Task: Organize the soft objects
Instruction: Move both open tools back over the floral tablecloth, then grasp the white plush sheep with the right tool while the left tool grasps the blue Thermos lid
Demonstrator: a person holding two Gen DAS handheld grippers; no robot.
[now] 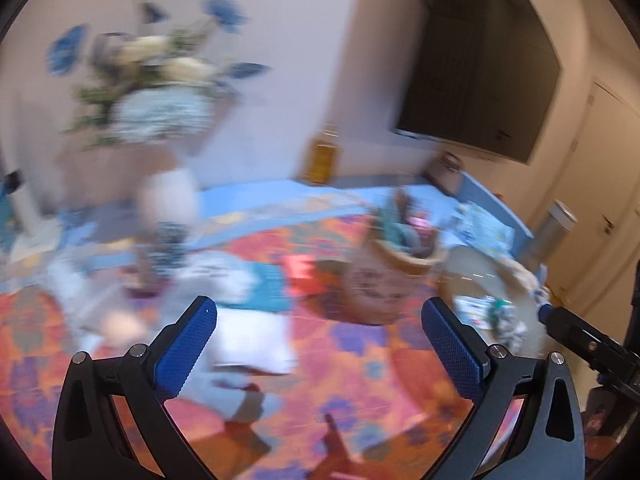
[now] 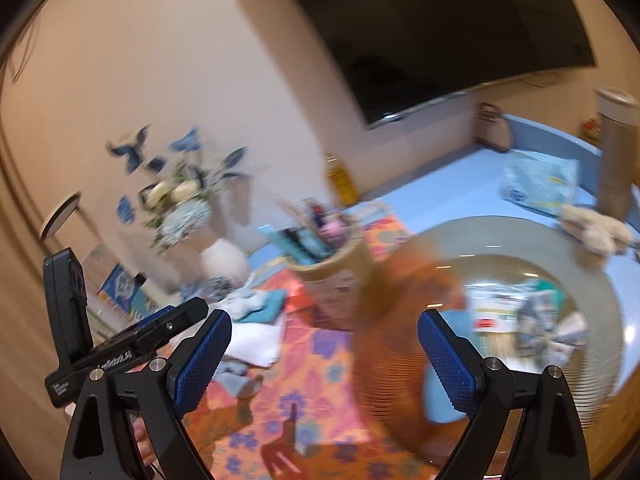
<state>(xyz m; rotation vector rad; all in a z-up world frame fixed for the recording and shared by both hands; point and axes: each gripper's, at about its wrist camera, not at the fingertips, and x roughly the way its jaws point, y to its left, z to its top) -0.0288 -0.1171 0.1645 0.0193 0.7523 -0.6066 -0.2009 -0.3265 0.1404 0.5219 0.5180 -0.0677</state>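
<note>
Both views are motion-blurred. My left gripper (image 1: 320,344) stands open above the orange floral tablecloth (image 1: 360,392) with nothing between its fingers. A white cloth (image 1: 248,344), a teal cloth (image 1: 268,284) and a light blue cloth (image 1: 240,396) lie just ahead of its left finger. My right gripper (image 2: 326,360) is open too. Between and beyond its fingers is a blurred orange-brown soft shape (image 2: 400,320) at the left side of the round tray (image 2: 520,240). A woven basket (image 2: 336,276) stuffed with cloths stands behind the grippers.
The tray holds several crumpled cloths (image 2: 540,312). A beige plush toy (image 2: 596,228), a wipes packet (image 2: 540,180) and a steel cylinder (image 2: 616,152) sit at the back right. A flower vase (image 2: 220,260) stands at the back left, below a wall screen (image 2: 440,32).
</note>
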